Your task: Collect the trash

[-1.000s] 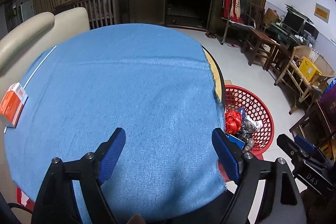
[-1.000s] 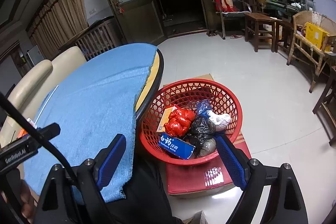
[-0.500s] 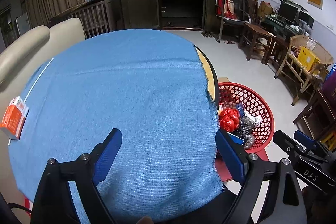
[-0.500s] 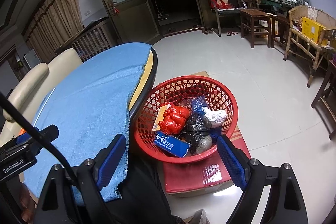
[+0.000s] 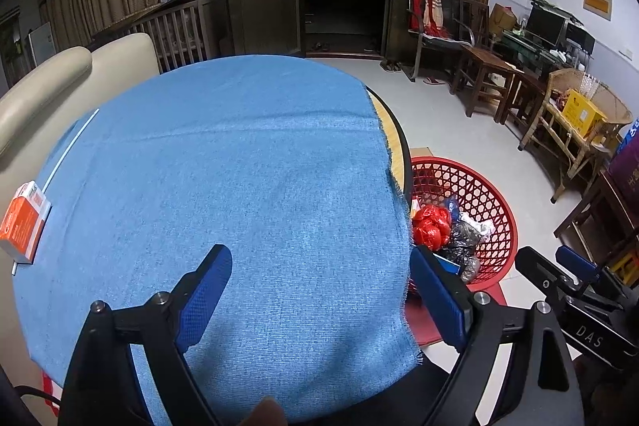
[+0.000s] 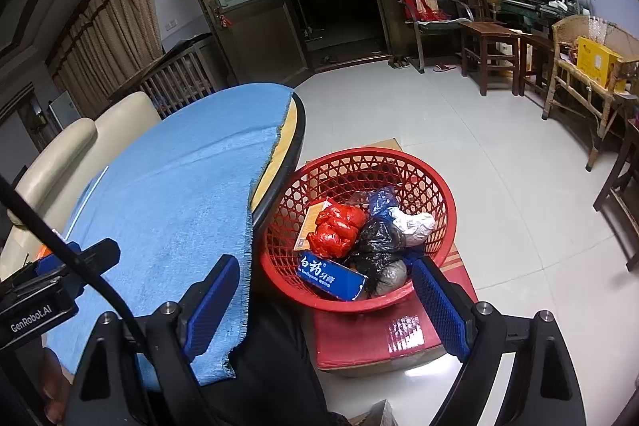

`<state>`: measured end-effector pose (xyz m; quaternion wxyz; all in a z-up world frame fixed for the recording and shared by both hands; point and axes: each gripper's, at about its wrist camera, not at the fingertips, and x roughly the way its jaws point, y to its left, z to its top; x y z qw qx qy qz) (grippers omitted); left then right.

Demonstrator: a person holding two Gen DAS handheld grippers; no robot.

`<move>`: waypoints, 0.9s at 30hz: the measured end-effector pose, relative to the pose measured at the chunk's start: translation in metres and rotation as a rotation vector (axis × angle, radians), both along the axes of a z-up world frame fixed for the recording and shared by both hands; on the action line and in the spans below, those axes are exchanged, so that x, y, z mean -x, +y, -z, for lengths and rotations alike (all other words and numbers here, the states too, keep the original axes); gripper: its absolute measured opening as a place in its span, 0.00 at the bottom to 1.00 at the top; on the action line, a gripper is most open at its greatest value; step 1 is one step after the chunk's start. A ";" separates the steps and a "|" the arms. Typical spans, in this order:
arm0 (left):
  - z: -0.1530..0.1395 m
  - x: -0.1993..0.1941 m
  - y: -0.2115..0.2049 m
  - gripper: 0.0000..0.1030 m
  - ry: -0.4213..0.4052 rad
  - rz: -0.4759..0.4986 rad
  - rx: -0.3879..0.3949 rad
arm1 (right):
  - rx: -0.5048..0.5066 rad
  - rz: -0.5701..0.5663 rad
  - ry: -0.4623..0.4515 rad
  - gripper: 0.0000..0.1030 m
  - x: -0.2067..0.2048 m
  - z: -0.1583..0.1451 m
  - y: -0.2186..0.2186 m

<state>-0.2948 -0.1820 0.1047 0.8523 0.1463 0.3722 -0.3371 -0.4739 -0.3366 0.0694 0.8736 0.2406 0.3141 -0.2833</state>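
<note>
Red mesh basket (image 6: 443,186) holds bagged trash (image 6: 359,234); orange box (image 5: 22,222) lies on cloth

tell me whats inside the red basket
Inside the red basket: a crumpled red bag, a black bag, a whitish bundle and a blue box. Anything beneath them is hidden.

In the left wrist view, the letters "DAS" stand in white on the black body of the right tongs (image 5: 575,268), at the lower right of the frame. In the right wrist view, "GenRobot.AI" stands on the left tongs (image 6: 60,274) at the lower left. The blue box (image 6: 332,275) in the red basket (image 6: 447,186) carries white Chinese characters and small English print which I cannot read.
</note>
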 end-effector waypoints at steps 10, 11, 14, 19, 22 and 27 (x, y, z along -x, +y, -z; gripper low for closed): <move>0.001 0.002 -0.002 0.88 -0.002 0.002 -0.005 | 0.007 -0.003 -0.001 0.88 -0.001 -0.001 0.000; 0.001 0.002 -0.002 0.88 -0.002 0.002 -0.004 | 0.007 -0.003 0.000 0.88 -0.001 -0.001 0.000; 0.001 0.004 -0.002 0.88 -0.004 0.003 -0.006 | 0.007 -0.002 -0.001 0.88 -0.001 -0.001 0.000; 0.002 0.004 -0.002 0.88 -0.005 0.003 -0.007 | 0.008 0.000 -0.001 0.88 0.000 -0.001 0.000; 0.002 0.004 -0.002 0.88 -0.006 0.004 -0.008 | 0.008 0.000 0.000 0.88 0.000 -0.001 0.000; 0.003 0.005 -0.002 0.88 -0.005 0.007 -0.008 | 0.008 0.000 0.000 0.88 0.000 0.000 0.000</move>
